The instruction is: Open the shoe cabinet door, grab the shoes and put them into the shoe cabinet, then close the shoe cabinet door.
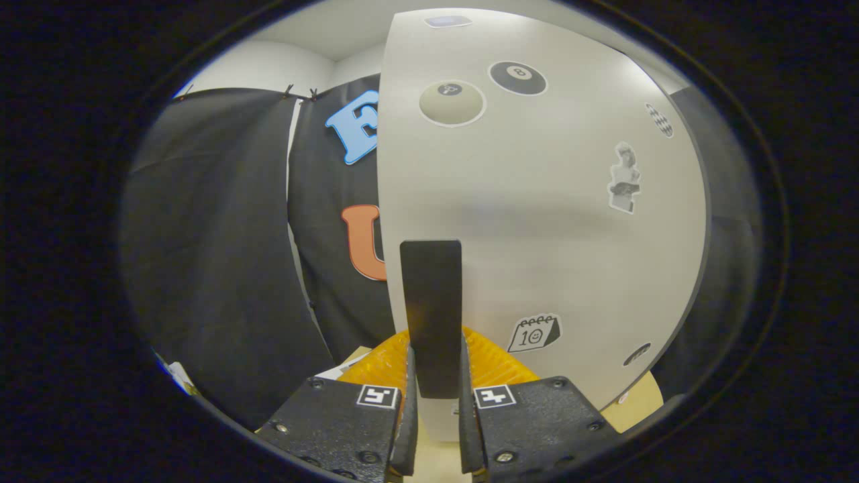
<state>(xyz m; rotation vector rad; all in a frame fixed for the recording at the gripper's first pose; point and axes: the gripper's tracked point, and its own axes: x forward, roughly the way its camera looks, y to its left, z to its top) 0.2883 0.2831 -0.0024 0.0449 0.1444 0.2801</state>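
Note:
The shoe cabinet's white door (537,221) stands close ahead, covered with stickers of billiard balls, a calendar and a figure. A flat dark handle (431,302) juts from the door's left edge, pointing toward me. My gripper (435,386) is shut on that handle, one finger pressing each side of its near end. The door's left edge lines up with the handle, and the booth's black cloth shows past it.
Black cloth (215,255) hangs on the left beyond the door edge. A pale wood surface (637,402) shows low on the right under the door. A white wall and ceiling corner (302,60) lie above the cloth.

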